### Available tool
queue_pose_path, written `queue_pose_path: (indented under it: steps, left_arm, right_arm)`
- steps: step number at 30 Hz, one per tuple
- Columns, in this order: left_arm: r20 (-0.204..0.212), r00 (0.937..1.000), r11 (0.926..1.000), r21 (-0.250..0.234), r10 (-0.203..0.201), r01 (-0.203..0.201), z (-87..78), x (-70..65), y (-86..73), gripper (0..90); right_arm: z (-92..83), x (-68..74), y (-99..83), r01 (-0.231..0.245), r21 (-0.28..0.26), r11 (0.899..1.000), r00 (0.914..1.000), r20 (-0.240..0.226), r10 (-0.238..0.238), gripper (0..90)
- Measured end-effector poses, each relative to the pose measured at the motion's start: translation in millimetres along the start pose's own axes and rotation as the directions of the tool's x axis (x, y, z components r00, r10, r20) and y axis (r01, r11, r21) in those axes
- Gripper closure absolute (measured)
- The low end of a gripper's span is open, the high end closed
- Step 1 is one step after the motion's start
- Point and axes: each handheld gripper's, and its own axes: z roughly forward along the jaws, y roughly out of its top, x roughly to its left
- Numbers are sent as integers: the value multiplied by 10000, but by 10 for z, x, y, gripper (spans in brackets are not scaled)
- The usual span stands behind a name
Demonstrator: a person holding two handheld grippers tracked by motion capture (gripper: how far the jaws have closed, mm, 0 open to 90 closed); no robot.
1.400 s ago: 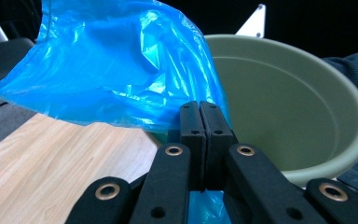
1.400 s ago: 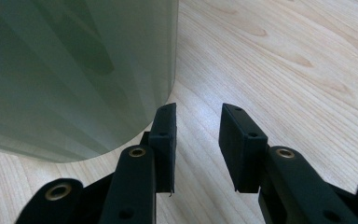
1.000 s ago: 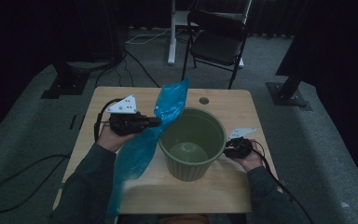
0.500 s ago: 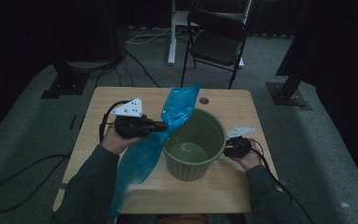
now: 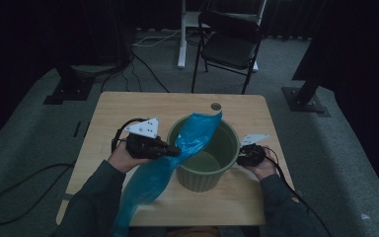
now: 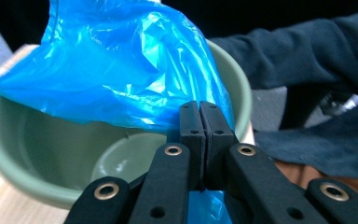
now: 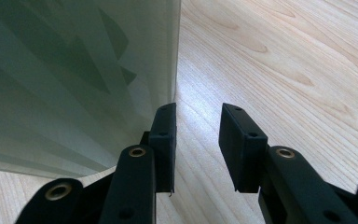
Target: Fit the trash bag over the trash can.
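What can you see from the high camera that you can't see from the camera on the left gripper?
The high view takes in the whole table, the right gripper beside the bin, a black chair behind, and the bag's long tail hanging off the table's front. The left gripper view shows up close that its jaws are shut on the blue bag, and the smooth bottom inside the bin. Both show the blue bag draped over the green bin's rim.

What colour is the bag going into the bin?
Bright blue bag, seen best in the left gripper view.
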Motion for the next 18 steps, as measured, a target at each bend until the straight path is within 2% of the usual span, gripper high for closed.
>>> queue_pose_path:
  steps: [1,4,5,7,12,16,18]
  left_arm:
    - [261,9996,9999,145,73,-77,4,-25,0,887]
    - [416,9991,9992,380,97,-113,4,-41,-5,886]
    - [633,9980,9982,582,73,-110,6,-33,-16,886]
    - [521,9986,9973,737,4,-42,13,-9,-16,882]
    - [-232,9982,9943,891,-559,578,74,193,24,878]
    - [-881,9913,9891,1021,-975,1064,186,358,83,877]
    - [-1317,9860,9858,1193,-1019,1178,249,410,120,875]
  right_arm:
    - [0,-2,-1,3,0,10000,10000,0,-3,667]
    - [-2,-2,-2,17,-5,10000,10000,0,-17,667]
    - [-2,-3,-2,10,-11,10000,10000,5,-10,667]
    - [-3,0,-1,27,-11,10000,10000,4,-27,667]
    - [7,2,0,33,24,10000,10000,10,-33,666]
    - [0,-2,0,24,7,10000,10000,17,-24,667]
    - [-6,-6,-4,-1,-1,10000,10000,22,1,667]
